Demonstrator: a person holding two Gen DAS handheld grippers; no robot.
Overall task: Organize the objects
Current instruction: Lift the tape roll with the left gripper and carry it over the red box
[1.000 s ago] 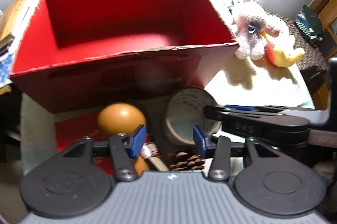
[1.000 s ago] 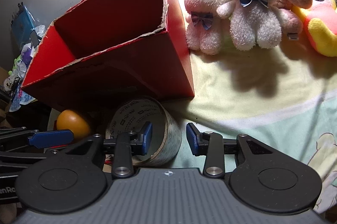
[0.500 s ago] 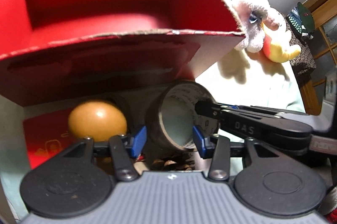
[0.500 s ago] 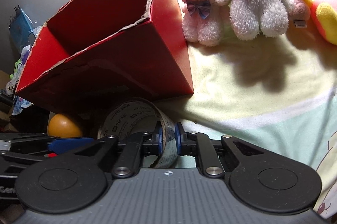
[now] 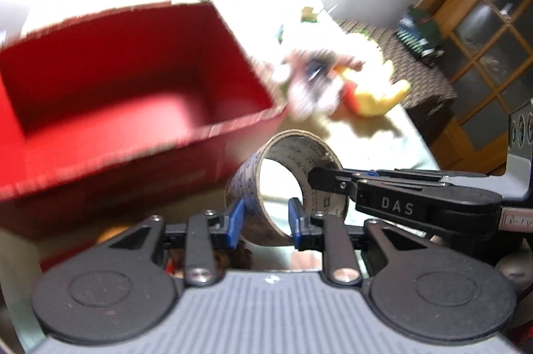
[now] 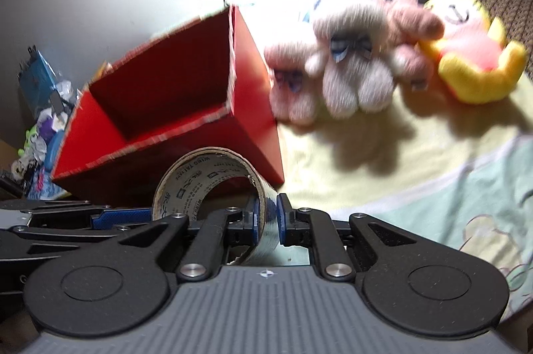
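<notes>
A roll of printed tape (image 5: 313, 154) (image 6: 200, 174) hangs tilted in the air just in front of the open red cardboard box (image 5: 100, 61) (image 6: 173, 81). My left gripper (image 5: 265, 224) has its blue pads either side of the roll's lower left wall, its jaws closing onto it. My right gripper (image 6: 268, 220) is shut on the opposite wall, one pad inside the ring and one outside. In the left wrist view its black fingers (image 5: 333, 180) reach in from the right. The box interior shows nothing inside.
Pink and white plush toys (image 6: 353, 71) (image 5: 316, 81) and a yellow plush (image 6: 476, 64) lie on the pale sheet right of the box. Clutter (image 6: 43, 107) is piled left of the box. A dark patterned seat (image 5: 416, 81) and wooden door stand at far right.
Both grippers have risen with the tape roll held between them. The left jaws narrowed onto its wall. The orange ball has dropped almost out of sight below the left gripper.
</notes>
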